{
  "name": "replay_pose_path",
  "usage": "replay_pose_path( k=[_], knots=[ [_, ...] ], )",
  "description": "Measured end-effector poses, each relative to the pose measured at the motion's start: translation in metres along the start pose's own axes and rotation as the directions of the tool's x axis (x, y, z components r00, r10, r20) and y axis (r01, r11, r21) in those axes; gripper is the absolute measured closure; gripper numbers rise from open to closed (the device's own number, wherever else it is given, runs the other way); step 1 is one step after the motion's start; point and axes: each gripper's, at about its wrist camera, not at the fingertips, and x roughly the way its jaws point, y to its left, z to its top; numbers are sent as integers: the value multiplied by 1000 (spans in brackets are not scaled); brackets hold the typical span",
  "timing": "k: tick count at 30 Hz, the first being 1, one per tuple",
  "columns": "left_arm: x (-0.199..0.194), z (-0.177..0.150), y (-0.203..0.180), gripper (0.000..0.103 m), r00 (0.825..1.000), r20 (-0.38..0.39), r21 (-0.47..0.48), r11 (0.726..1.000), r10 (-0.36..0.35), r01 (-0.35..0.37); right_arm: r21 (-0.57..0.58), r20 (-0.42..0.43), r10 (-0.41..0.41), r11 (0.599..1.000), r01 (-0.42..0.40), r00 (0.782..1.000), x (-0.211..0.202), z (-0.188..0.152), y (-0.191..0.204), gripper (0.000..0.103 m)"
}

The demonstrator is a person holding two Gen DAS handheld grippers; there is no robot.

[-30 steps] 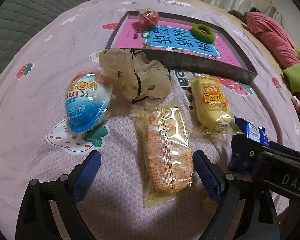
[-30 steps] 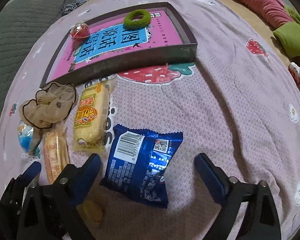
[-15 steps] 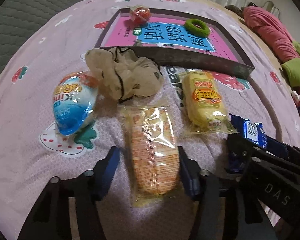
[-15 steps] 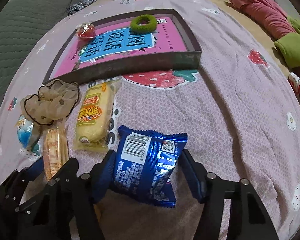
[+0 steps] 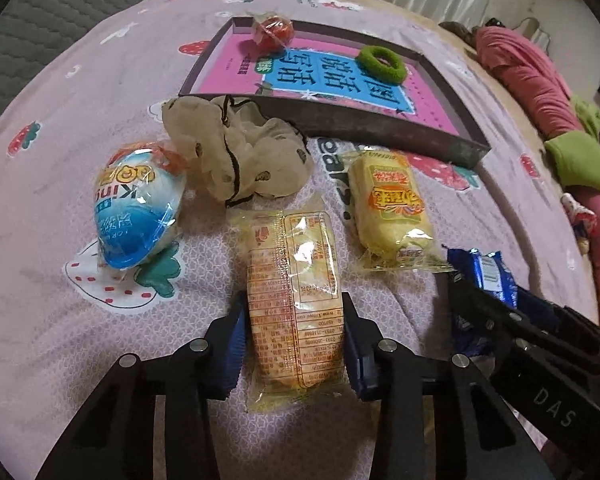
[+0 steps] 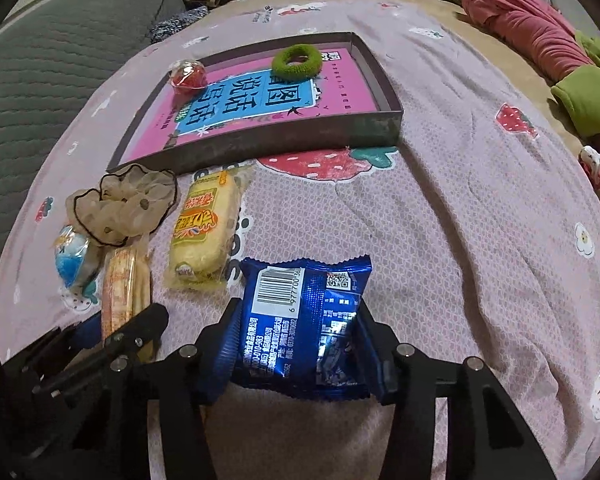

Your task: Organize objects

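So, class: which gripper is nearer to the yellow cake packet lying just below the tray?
Right. The yellow cake packet lies just left of the right gripper, which clamps the blue packet. The left gripper, clamping the long wafer packet, sits slightly farther.

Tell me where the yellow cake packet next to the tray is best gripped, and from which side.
Grip the yellow cake packet across its narrow width at mid-length, coming down from above with one finger on each long edge. It lies flat and lengthwise on the bedspread, plump in the middle; the crimped ends are thin and would likely slip. Its long sides look clear of the neighbouring snacks.
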Motion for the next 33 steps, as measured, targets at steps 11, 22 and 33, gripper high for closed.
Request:
replay_pose_path(
  k=[11,22,33],
  knots=[
    [-25,-5,-6,60,998,54,58,998,19,-22,-19,44,22,1000,-21,999,-25,-9,-8,51],
    [-61,-8,3,60,994,106,39,999,19,-23,-38,113,30,999,-26,993,-61,-10,-2,51],
    [-99,-1,5,60,988,156,43,999,9,-16,-66,172,36,997,-25,984,-98,-4,10,51]
  ],
)
